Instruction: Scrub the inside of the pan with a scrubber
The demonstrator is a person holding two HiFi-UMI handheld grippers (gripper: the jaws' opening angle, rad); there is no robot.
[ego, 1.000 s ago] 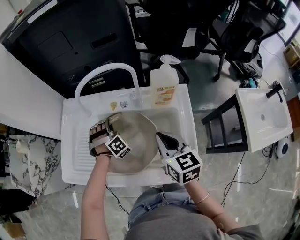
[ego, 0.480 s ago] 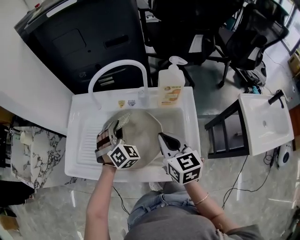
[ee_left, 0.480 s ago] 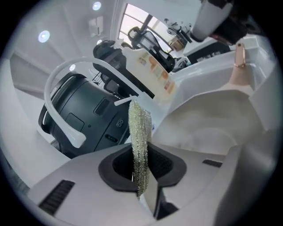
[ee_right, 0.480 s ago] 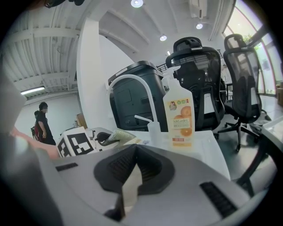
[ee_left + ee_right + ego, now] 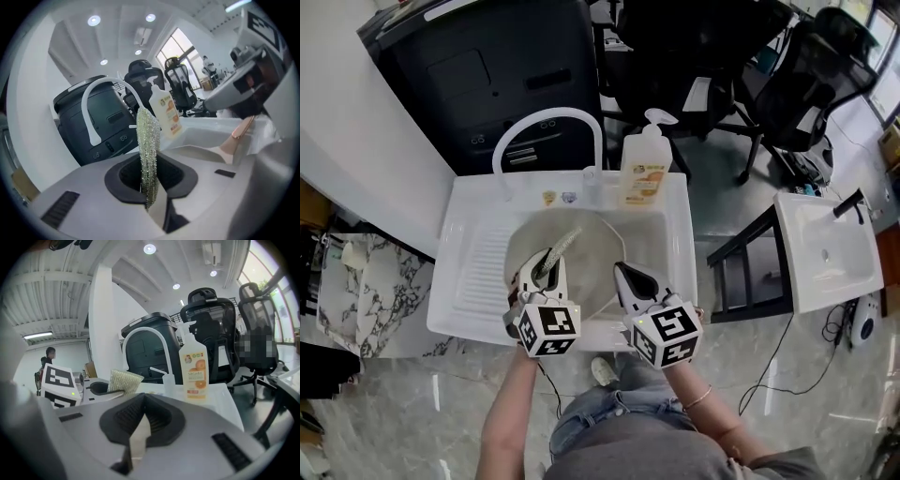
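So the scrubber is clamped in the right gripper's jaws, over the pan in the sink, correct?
Not quite. The scrubber is clamped in the jaws of the left gripper, not the right one; the left gripper view shows it standing up between them. The rest holds: it is over the pan in the sink.

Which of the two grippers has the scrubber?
The left gripper: the glittery scrubber stands clamped between its jaws. The right gripper appears to hold the pan's handle instead.
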